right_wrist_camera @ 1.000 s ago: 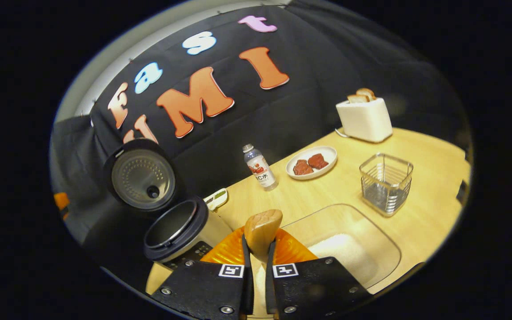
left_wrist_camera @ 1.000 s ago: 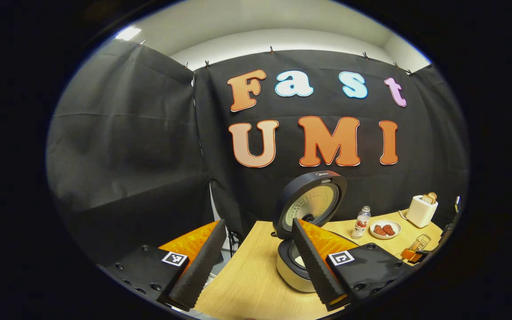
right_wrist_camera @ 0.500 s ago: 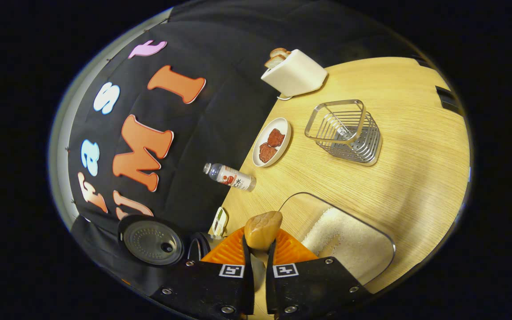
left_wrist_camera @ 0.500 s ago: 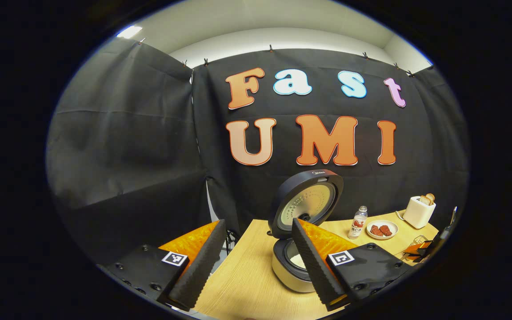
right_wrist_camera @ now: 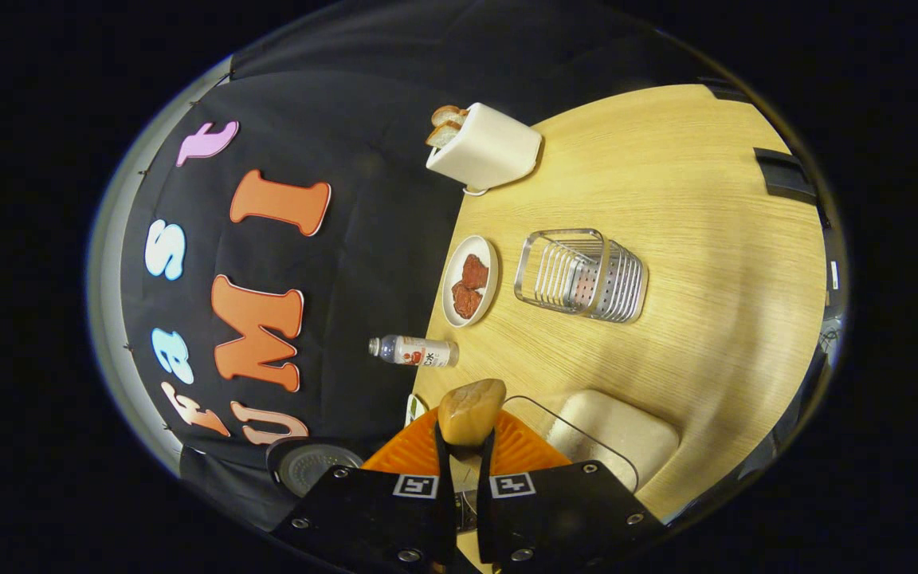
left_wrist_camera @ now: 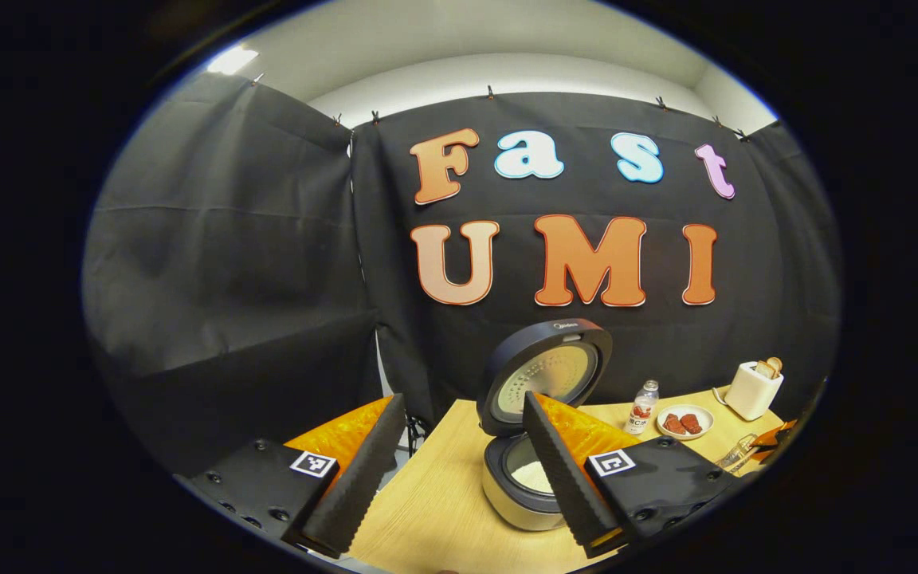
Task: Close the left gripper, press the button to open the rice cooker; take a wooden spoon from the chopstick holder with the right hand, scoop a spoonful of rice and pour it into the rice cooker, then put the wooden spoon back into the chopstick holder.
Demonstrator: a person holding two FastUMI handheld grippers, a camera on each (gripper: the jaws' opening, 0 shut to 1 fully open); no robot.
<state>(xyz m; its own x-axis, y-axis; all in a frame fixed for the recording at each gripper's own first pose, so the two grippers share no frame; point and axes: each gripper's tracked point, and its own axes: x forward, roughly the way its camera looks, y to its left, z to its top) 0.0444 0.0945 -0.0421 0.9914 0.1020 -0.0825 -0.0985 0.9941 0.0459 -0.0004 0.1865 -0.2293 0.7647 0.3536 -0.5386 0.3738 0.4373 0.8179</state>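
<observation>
The rice cooker (left_wrist_camera: 535,446) stands on the wooden table (left_wrist_camera: 443,510) with its lid (left_wrist_camera: 545,375) raised and white rice in the pot. My left gripper (left_wrist_camera: 459,478) hangs open to the cooker's near left, holding nothing. My right gripper (right_wrist_camera: 463,466) is shut on the wooden spoon (right_wrist_camera: 471,410), whose bowl sticks out past the fingers. The right gripper view is rolled about a quarter turn. In it the wire chopstick holder (right_wrist_camera: 582,275) stands in mid-table, the glass rice dish (right_wrist_camera: 610,434) lies near the gripper, and the cooker's lid (right_wrist_camera: 311,462) shows at the bottom left.
A small bottle (right_wrist_camera: 415,351), a plate of red pieces (right_wrist_camera: 471,281) and a white toaster with bread (right_wrist_camera: 484,147) line the back of the table by the black cloth wall. In the left gripper view they sit to the cooker's right, bottle (left_wrist_camera: 642,405) nearest it.
The right gripper has rolled further with the spoon and swung away from the cooker, so the holder and toaster now sit central. The left gripper has drifted back a little, still open.
</observation>
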